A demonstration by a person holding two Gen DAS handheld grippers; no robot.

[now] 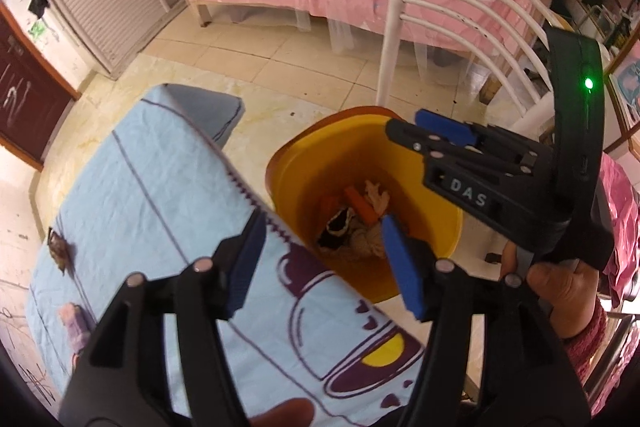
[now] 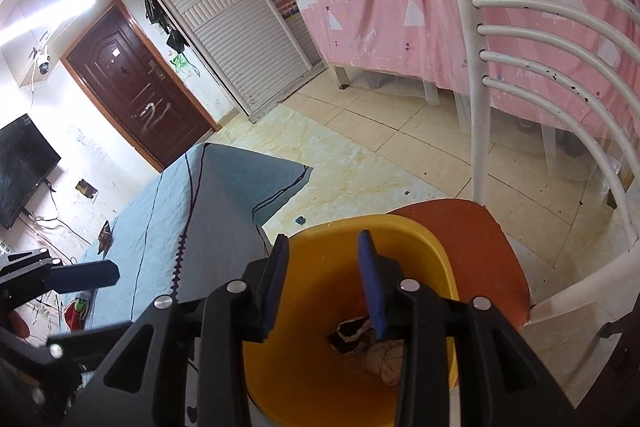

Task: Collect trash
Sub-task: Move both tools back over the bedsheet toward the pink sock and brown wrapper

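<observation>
A yellow bin (image 1: pixel 288 163) holds trash: orange pieces (image 1: pixel 362 207), crumpled paper (image 1: pixel 376 193) and a dark wrapper (image 1: pixel 338 223). My left gripper (image 1: pixel 324 261) is open with nothing between its blue pads, and hangs over the table's edge and the bin's near rim. My right gripper (image 2: pixel 324 281) is also open and empty, right above the bin (image 2: pixel 400 223); the left wrist view shows it (image 1: pixel 432 135) over the bin's far rim. A brown wrapper (image 1: pixel 58 247) and a pale purple scrap (image 1: pixel 74 323) lie on the blue tablecloth (image 1: pixel 140 187).
The bin stands on the orange seat (image 2: pixel 480 239) of a white chair (image 2: pixel 478 107), close beside the table. A pink-covered bed (image 2: pixel 400 7) is behind, with tiled floor (image 2: pixel 380 163) between. A dark door (image 2: pixel 132 83) and a TV (image 2: pixel 20 163) are at the left.
</observation>
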